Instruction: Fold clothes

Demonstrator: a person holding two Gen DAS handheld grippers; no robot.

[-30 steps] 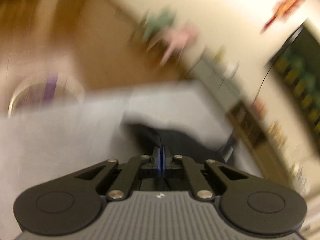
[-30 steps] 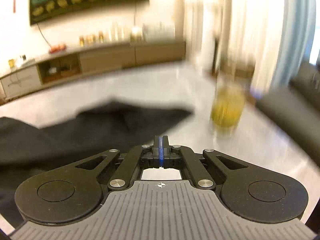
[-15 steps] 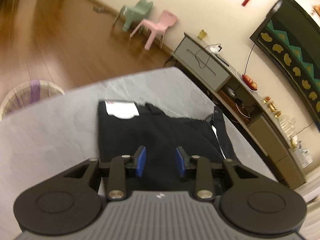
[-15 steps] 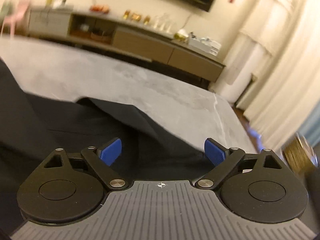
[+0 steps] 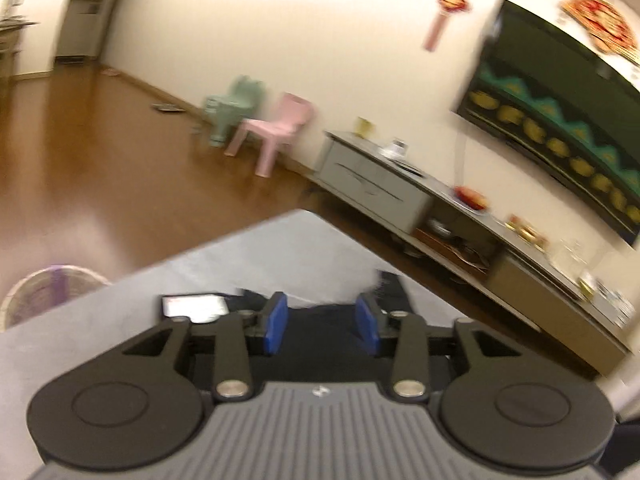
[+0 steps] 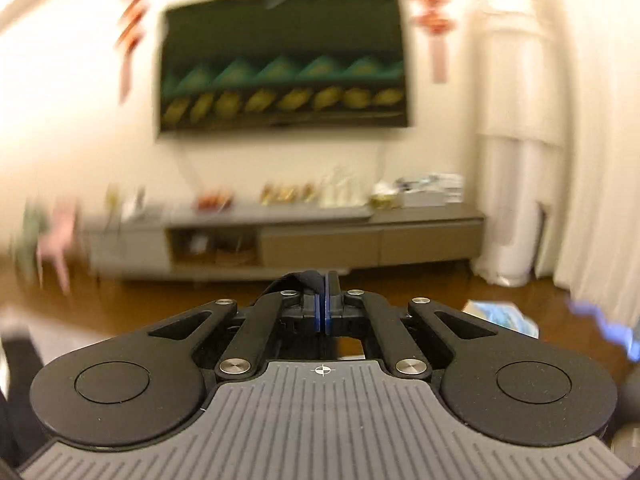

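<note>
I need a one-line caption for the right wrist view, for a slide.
Right gripper shut on dark cloth, facing the wall television.

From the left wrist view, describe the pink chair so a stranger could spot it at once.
Find the TV on the cream wall, then follow the low grey cabinet beneath it leftward to its end. Two small plastic chairs stand on the wood floor there; the pink chair is the one nearer the cabinet, beside the green chair.
</note>
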